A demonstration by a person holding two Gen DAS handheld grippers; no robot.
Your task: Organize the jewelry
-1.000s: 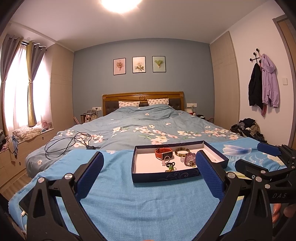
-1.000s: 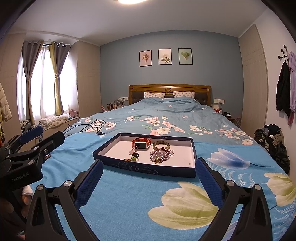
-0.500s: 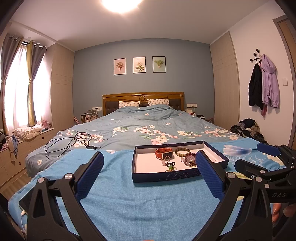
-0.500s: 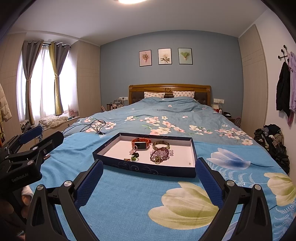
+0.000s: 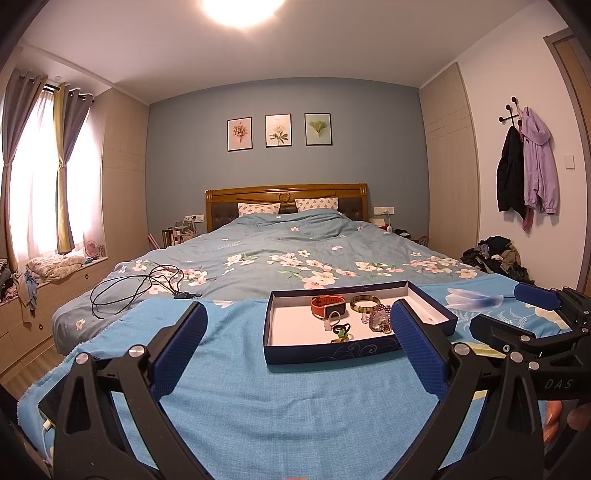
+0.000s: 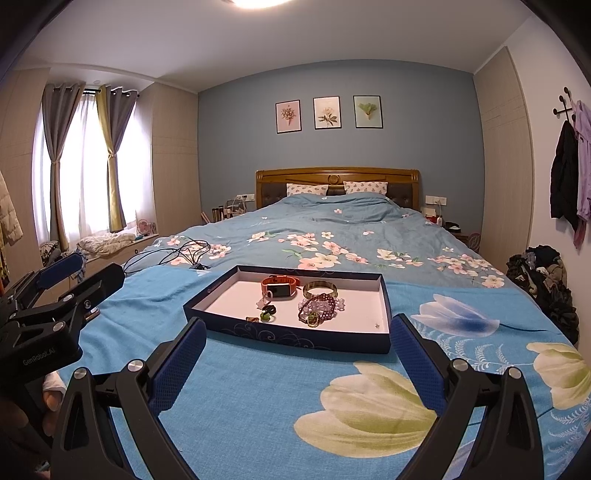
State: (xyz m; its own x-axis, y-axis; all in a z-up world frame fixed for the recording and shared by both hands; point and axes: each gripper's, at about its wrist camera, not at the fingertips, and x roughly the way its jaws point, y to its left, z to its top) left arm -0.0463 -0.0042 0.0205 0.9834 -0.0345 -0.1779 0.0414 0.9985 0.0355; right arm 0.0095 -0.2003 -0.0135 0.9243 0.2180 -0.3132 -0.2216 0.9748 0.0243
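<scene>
Black cable (image 5: 136, 291) (coiled) on bed (image 5: 295, 243)

Jewelry (image 6: 317, 302) in tray (image 6: 295, 338) — on bed (image 6: 258, 387)

Main light: ceiling lamp (image 5: 242, 9) at the top centre, blown out to white, warm glow spreading across the ceiling.
Second light: window (image 6: 83, 166) at the left, daylight through sheer curtains, overexposed.
Overall: room evenly and fairly brightly lit; colours clear.
Shadows: soft and faint on the bed cover (image 6: 280, 384).
Distortion: strong fisheye; walls bow outward, black vignette in the corners.
Sharpness: centre crisp, edges slightly softer; no motion blur.
</scene>
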